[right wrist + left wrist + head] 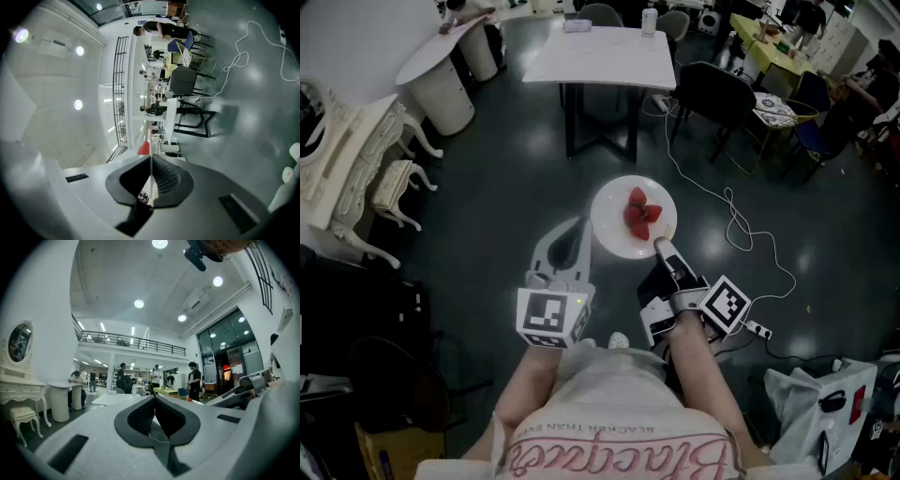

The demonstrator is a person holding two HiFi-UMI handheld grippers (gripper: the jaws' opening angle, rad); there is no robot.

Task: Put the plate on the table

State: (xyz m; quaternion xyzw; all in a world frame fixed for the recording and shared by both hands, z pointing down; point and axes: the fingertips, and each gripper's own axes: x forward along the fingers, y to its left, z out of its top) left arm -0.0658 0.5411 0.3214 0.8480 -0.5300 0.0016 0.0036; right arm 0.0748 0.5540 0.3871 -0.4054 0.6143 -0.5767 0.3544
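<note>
A round white plate (619,234) carrying red strawberries (639,215) hangs above the dark floor in the head view. My left gripper (585,231) is shut on its left rim. My right gripper (662,247) is shut on its near right rim. In the left gripper view the rim (154,414) shows as a thin white line between the closed jaws. In the right gripper view the plate (150,171) is edge-on between the jaws, with a strawberry (144,148) beside it. The white rectangular table (605,54) stands ahead, well beyond the plate.
A black chair (719,94) stands right of the table. A white cable (739,230) trails over the floor to a power strip (756,329). An ornate white vanity (349,164) with its stool (394,186) is at the left. A round white counter (441,70) is behind it. A bag (825,412) lies lower right.
</note>
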